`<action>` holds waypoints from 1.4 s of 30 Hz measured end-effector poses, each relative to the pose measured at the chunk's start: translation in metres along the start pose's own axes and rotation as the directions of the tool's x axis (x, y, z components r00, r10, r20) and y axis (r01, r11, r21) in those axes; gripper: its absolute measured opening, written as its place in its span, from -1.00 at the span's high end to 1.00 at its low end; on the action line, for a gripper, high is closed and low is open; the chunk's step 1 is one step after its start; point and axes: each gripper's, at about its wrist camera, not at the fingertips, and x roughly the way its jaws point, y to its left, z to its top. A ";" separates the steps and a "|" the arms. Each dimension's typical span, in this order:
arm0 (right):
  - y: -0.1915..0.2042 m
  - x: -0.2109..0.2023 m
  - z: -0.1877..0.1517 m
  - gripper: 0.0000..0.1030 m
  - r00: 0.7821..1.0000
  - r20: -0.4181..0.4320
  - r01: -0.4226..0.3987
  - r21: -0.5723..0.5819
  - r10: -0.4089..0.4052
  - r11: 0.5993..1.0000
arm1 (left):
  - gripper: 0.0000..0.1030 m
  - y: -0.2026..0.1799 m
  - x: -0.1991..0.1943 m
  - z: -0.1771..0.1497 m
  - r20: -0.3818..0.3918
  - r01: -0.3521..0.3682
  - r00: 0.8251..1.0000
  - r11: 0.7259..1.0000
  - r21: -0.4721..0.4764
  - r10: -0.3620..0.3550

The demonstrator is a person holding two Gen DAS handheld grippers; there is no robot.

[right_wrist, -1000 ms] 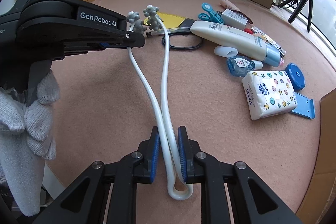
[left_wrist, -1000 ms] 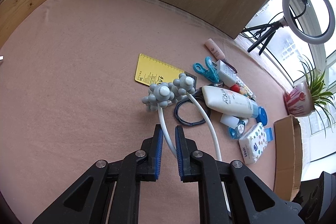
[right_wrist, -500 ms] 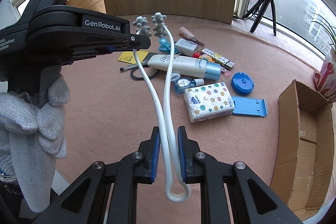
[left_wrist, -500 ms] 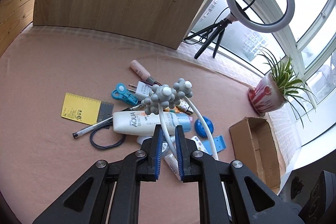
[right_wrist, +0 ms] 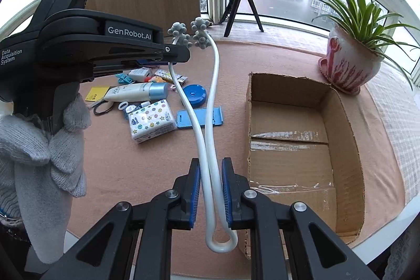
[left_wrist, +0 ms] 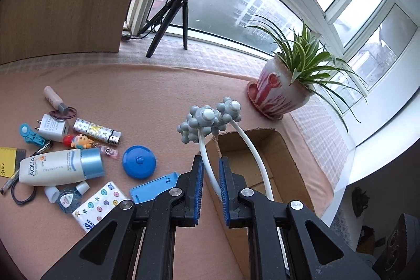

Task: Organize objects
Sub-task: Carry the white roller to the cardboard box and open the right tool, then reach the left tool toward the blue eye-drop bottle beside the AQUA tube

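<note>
**Both grippers on the white massager, box just beyond the fingers**

Here's the white massager (right_wrist: 207,122), a long bent wand with two arms ending in grey knobbly heads (left_wrist: 207,122), held off the tabletop at both ends. The right gripper (right_wrist: 211,192) has its blue pads nearly together, pinching both arms side by side, the looped bend poking out behind the fingertips. The left gripper (left_wrist: 212,188) is nearly closed too, squeezing just one arm; the second arm sweeps past outside its right-side finger.

The right wrist view gives us the side profile of the left gripper and the gloved hand (right_wrist: 39,148) carrying it, something the left camera can't show. It also opens up the whole cardboard box (right_wrist: 302,122), right of the fingers, interior visible.

The left wrist view sees only a corner of that box beyond its fingertips, but spreads out the clutter to the left: lotion bottle (left_wrist: 55,171), blue round case (left_wrist: 139,162), lighter (left_wrist: 97,131), tissue pack (left_wrist: 99,204).
</note>
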 end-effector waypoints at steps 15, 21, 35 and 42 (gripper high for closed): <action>-0.097 -0.010 -0.023 0.71 0.995 -0.013 0.104 0.145 -0.104 0.984 | 0.60 -0.091 0.073 -0.002 -0.071 0.036 0.997 0.996 0.087 -0.030; -0.112 -0.014 -0.022 -0.33 0.996 0.011 0.089 0.162 -0.092 0.983 | -0.34 -0.071 0.063 0.004 -0.025 -0.028 0.999 0.997 0.072 0.030; -0.107 -0.006 -0.008 -0.34 1.000 0.031 -0.002 0.207 -0.005 0.978 | -0.34 0.013 0.016 0.003 -0.011 -0.138 0.990 0.990 -0.039 0.138; -0.084 0.000 0.009 -0.34 0.997 0.039 -0.080 0.184 0.074 0.980 | -0.34 0.068 -0.011 -0.007 -0.018 -0.210 0.978 0.971 -0.111 0.209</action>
